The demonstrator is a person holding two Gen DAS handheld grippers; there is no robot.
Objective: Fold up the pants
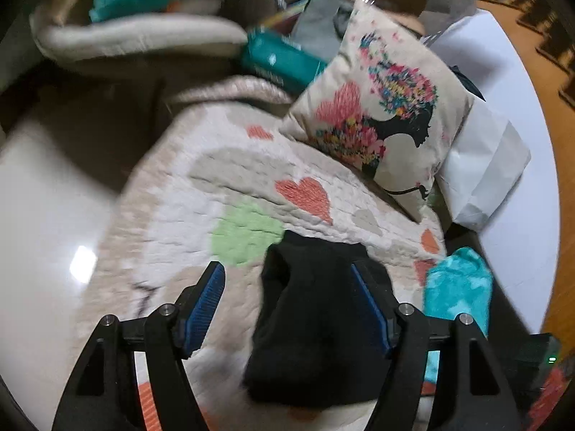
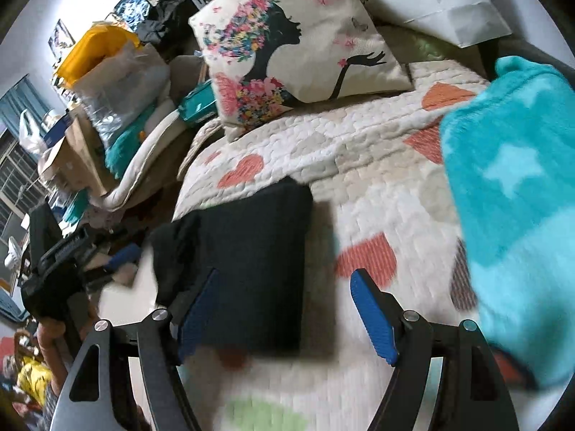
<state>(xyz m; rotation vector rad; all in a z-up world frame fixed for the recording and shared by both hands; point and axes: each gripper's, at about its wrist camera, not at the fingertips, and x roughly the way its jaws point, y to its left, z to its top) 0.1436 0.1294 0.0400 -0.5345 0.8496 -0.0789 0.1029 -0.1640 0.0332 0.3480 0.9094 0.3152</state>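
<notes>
The black pants (image 1: 316,323) lie folded into a compact block on a quilted heart-patterned cover (image 1: 222,186). My left gripper (image 1: 287,276) is open above them, its right finger over the fabric, holding nothing. In the right wrist view the pants (image 2: 251,258) lie as a dark rectangle with a looser bunch at their left edge. My right gripper (image 2: 285,283) is open and empty, its left finger over the pants and its right finger over the cover (image 2: 359,151). The left gripper's body (image 2: 61,262) shows at the left of that view.
A printed cushion (image 1: 381,107) leans at the back, with a white paper bag (image 1: 481,172) beside it. A turquoise fleece garment with stars (image 2: 514,215) lies to the right of the pants. Boxes, bags and bedding (image 2: 107,100) are piled at the left, past the bed's edge.
</notes>
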